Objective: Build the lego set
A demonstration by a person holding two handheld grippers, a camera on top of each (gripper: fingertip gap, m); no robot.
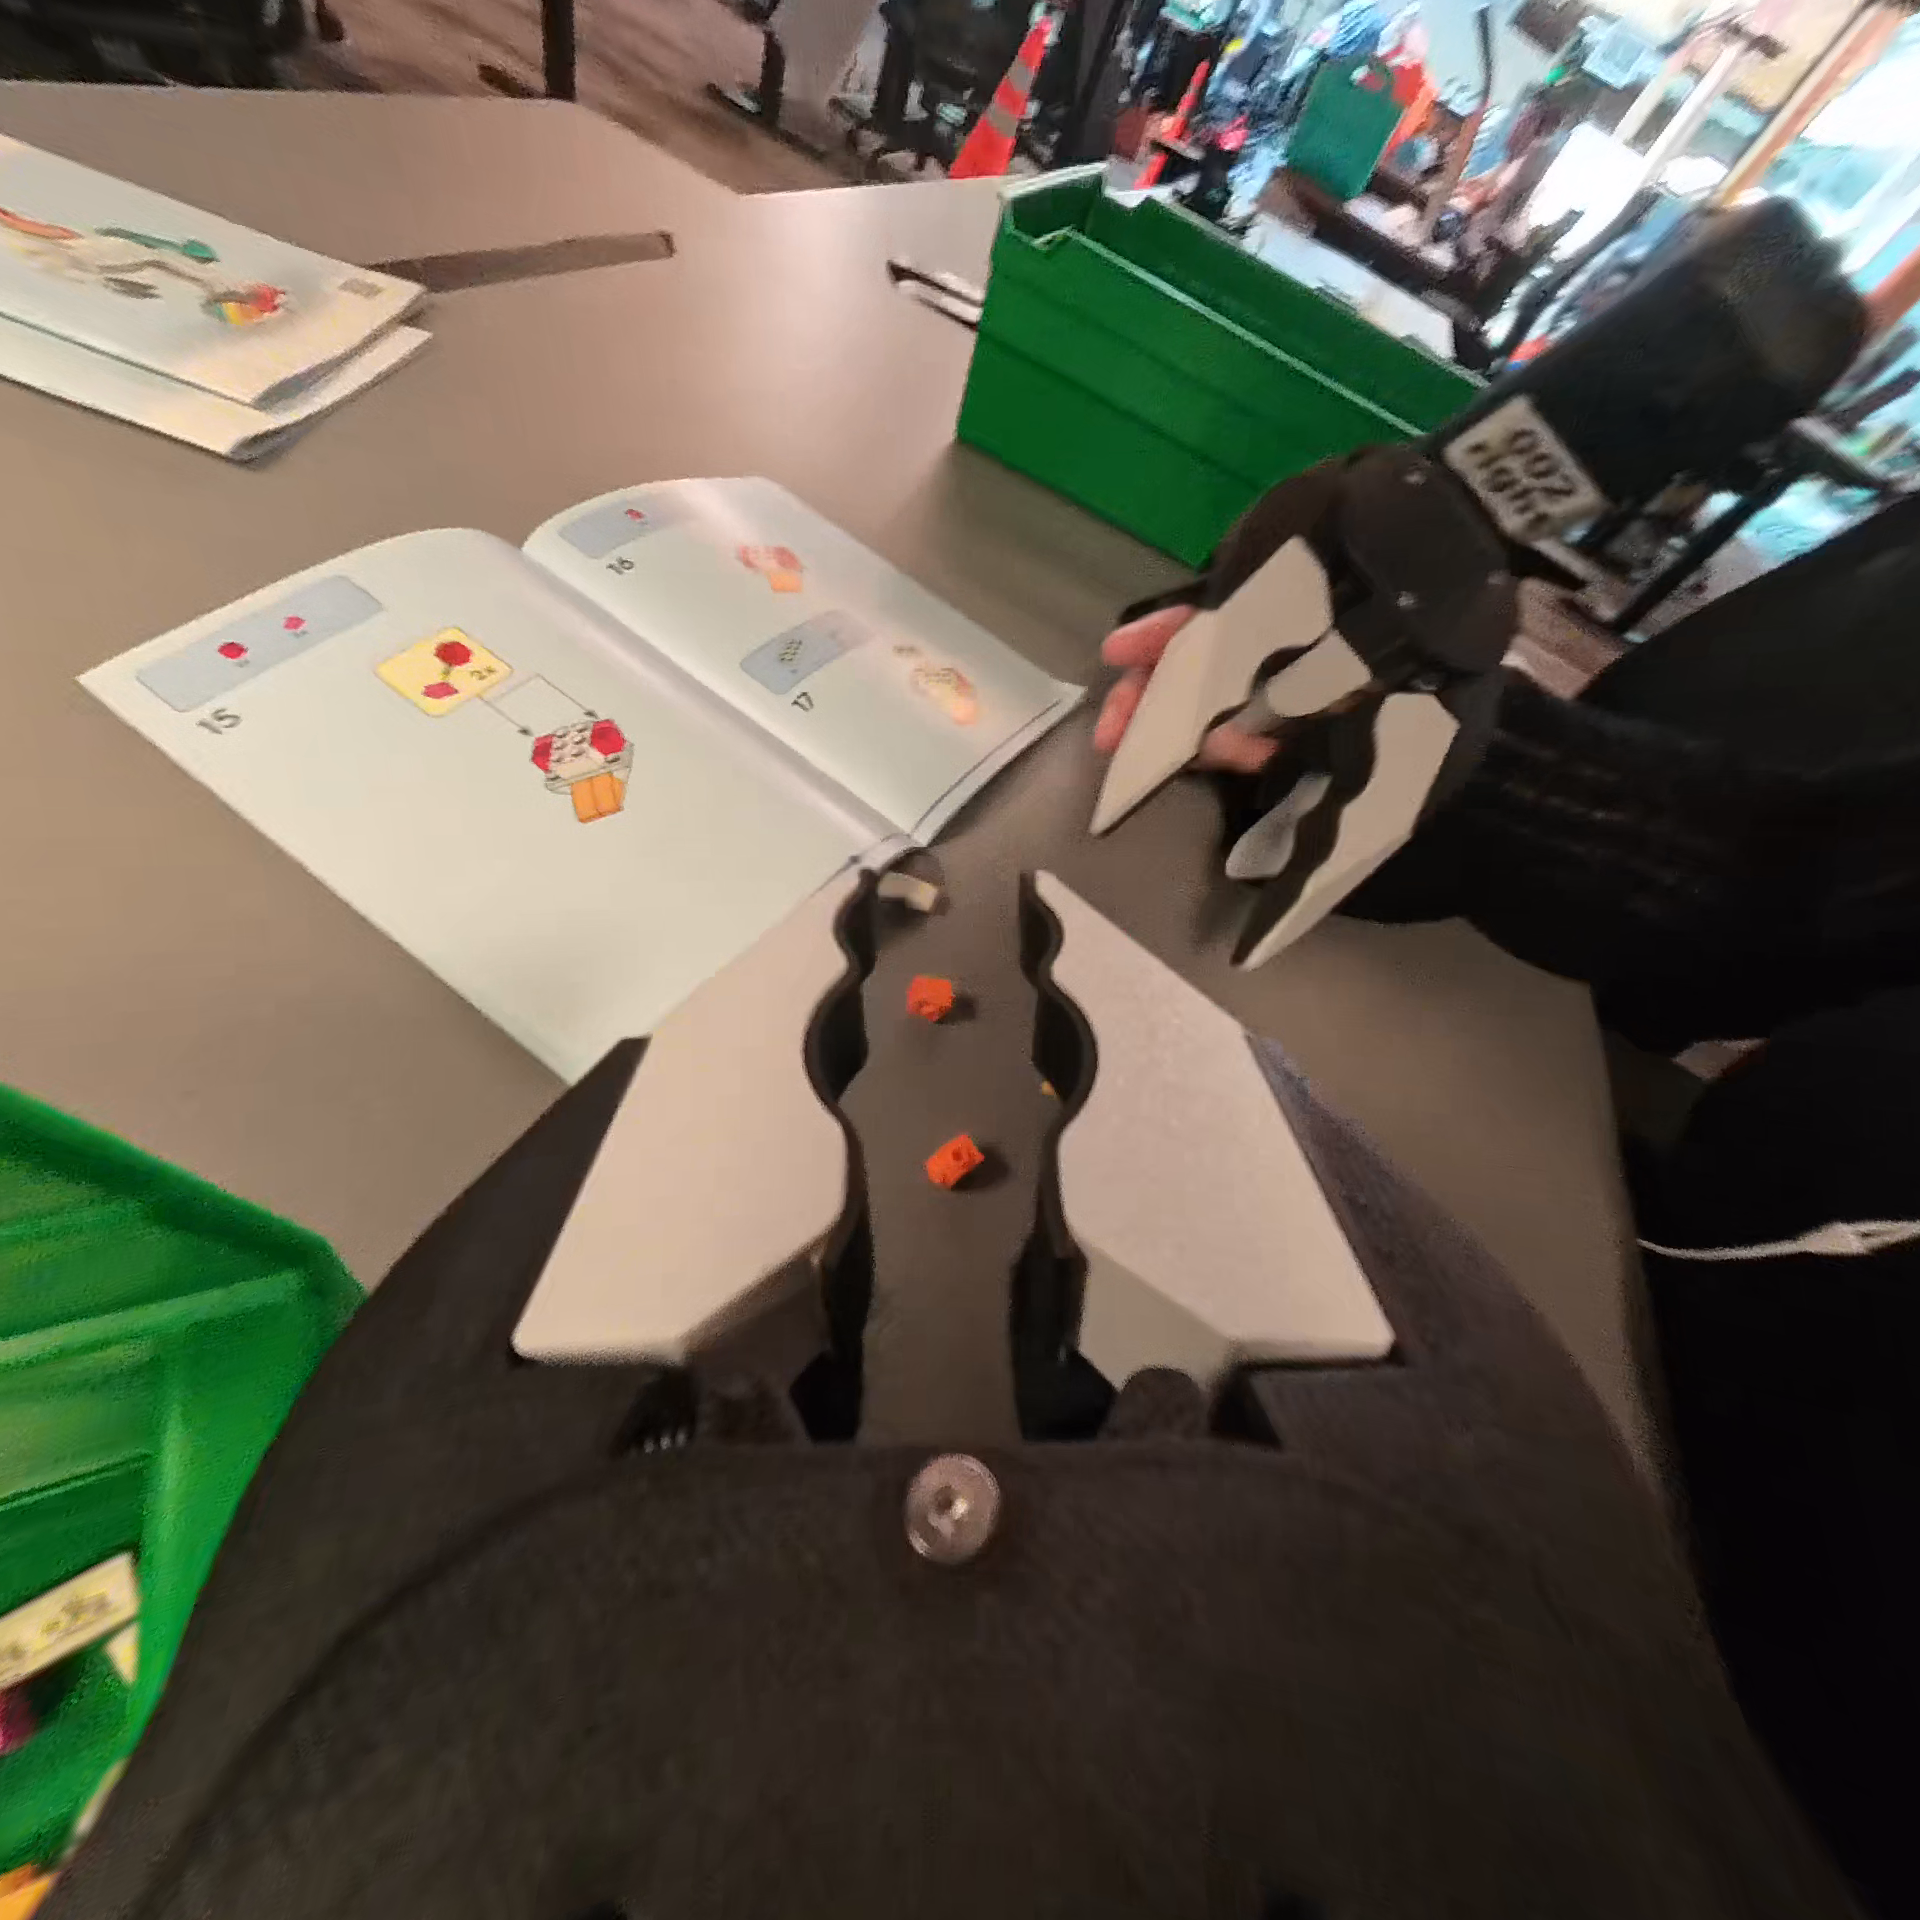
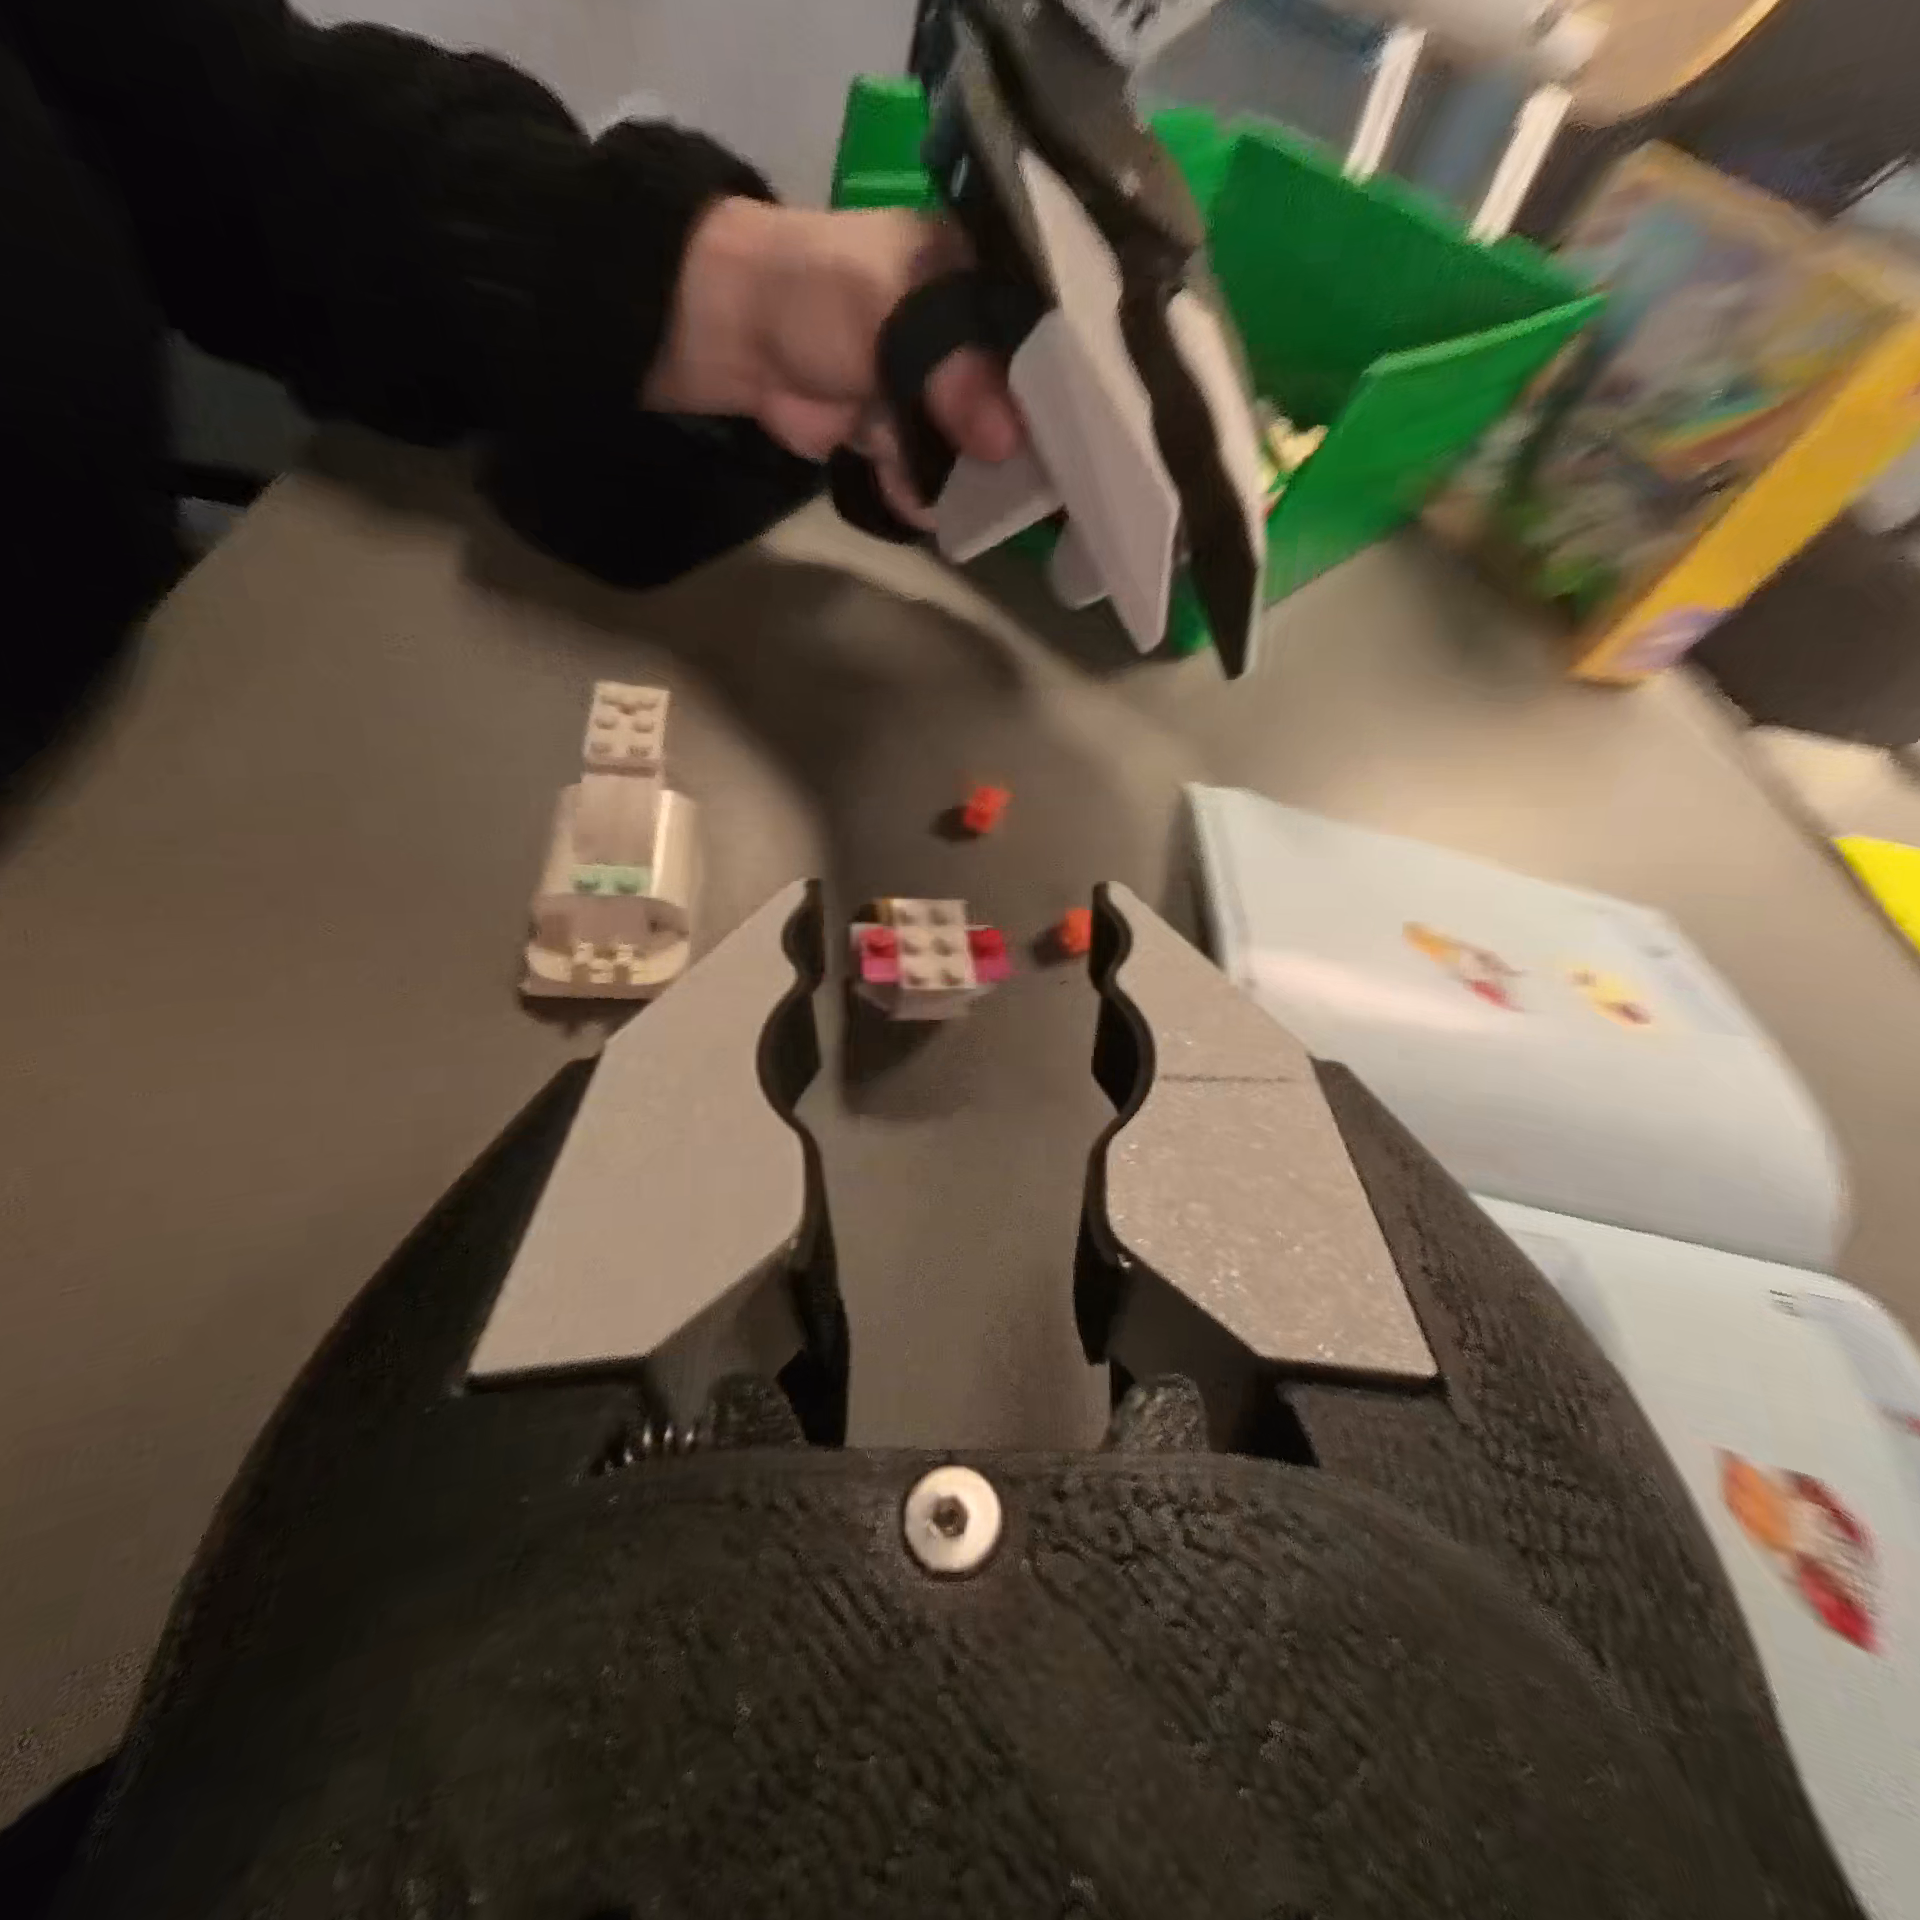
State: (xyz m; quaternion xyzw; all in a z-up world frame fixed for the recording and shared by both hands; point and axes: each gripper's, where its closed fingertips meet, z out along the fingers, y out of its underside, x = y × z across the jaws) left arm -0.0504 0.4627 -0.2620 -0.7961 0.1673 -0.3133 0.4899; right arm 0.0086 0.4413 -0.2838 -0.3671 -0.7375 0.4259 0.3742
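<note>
My left gripper (image 1: 945, 894) is open and empty, held low over the table. Two small orange bricks (image 1: 930, 997) (image 1: 956, 1158) lie on the table between its fingers, and a small grey piece (image 1: 909, 891) lies by its left fingertip. My right gripper (image 2: 956, 891) is open and empty. Just beyond its tips sits a small grey assembly with pink and red side pieces (image 2: 925, 956). The orange bricks (image 2: 982, 805) (image 2: 1070, 930) lie near it. A larger white and grey assembly (image 2: 613, 883) lies to the left. Each gripper shows in the other's view (image 1: 1174, 894) (image 2: 1190, 649).
An open instruction booklet (image 1: 582, 707) lies left of the bricks, also in the right wrist view (image 2: 1455, 987). More booklets (image 1: 187, 301) lie far left. One green bin (image 1: 1143, 353) stands behind, another (image 1: 125, 1351) near left. A yellow set box (image 2: 1714, 416) stands beside a green bin (image 2: 1403, 343).
</note>
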